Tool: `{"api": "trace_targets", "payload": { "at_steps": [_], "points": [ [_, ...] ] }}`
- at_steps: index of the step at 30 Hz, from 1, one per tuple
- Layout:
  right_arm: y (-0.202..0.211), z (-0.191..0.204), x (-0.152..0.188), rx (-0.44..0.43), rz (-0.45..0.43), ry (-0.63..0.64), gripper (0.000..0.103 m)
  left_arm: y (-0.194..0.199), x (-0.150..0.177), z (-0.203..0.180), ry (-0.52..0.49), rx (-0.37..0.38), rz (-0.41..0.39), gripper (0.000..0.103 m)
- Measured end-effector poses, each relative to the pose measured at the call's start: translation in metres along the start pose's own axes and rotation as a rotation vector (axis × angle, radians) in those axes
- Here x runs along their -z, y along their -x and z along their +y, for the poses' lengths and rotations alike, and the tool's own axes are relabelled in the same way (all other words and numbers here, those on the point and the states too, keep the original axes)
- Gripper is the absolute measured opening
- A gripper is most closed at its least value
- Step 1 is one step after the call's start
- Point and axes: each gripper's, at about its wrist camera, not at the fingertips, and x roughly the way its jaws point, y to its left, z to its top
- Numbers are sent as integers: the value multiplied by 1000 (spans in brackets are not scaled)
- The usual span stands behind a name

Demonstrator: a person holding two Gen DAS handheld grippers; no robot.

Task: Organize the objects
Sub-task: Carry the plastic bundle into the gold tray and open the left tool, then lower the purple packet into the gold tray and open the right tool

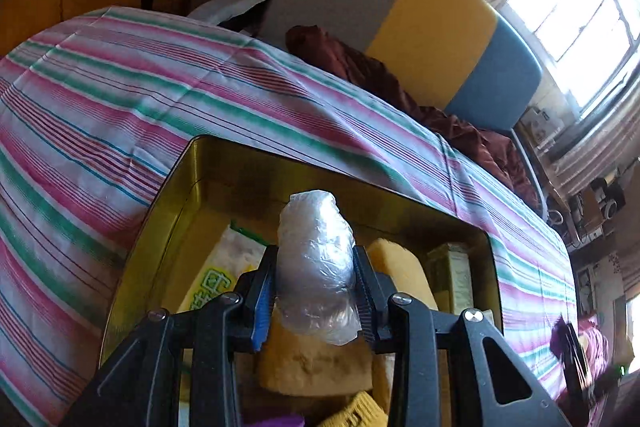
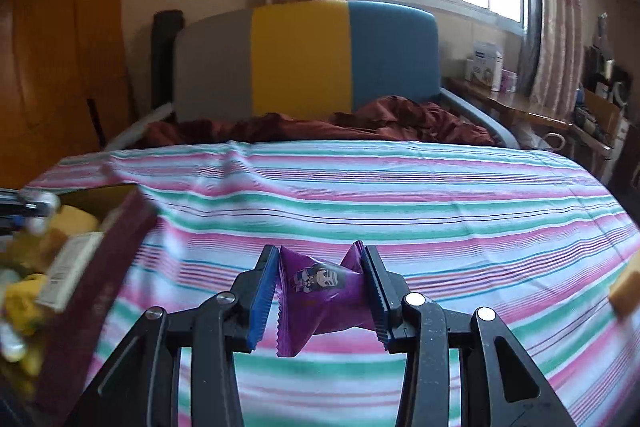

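Observation:
My left gripper (image 1: 316, 283) is shut on a clear plastic-wrapped bundle (image 1: 316, 259) and holds it over a gold-lined tin box (image 1: 188, 195) on the striped bedsheet (image 1: 100, 99). The box holds yellow sponges (image 1: 400, 267), a white packet with green print (image 1: 224, 267) and a small carton (image 1: 456, 275). My right gripper (image 2: 320, 291) is shut on a purple snack packet (image 2: 320, 295) with a cartoon figure, above the striped sheet (image 2: 400, 195). The box shows blurred at the left of the right wrist view (image 2: 92, 267), dark red outside.
A grey, yellow and blue headboard (image 2: 300, 63) stands behind a crumpled dark red blanket (image 2: 360, 127). A yellow sponge-like thing (image 2: 624, 291) lies at the right edge of the sheet. A cluttered side table (image 2: 520, 107) and a window are to the right.

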Motion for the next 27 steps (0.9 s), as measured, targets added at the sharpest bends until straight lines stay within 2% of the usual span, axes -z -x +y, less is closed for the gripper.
{"api": "trace_targets", "payload": {
  "at_steps": [3,6,8,13,22,25,27],
  "points": [
    [15,14,1,-56,-14,-19,43,-7,-6,-4,-15,-24,9,36],
    [26,29,3,-111,-21,-27,43,-10,-11,-8,-23,-41,-2,44],
    [31,38,5,-140,-17,-22,43,-11,-13,-8,-9,-51,-3,46],
    [43,56,9,-197,-18,-7,43,-6,-11,-6,15,-34,-2,47],
    [58,94,15,-347,6,40,43,68,35,-13,-32,-70,-200,48],
    [63,111,16,-402,14,71,43,95,57,-19,-69,-114,-263,48],
    [67,123,18,-440,18,91,43,106,67,-20,-84,-136,-278,48]
  ]
}}
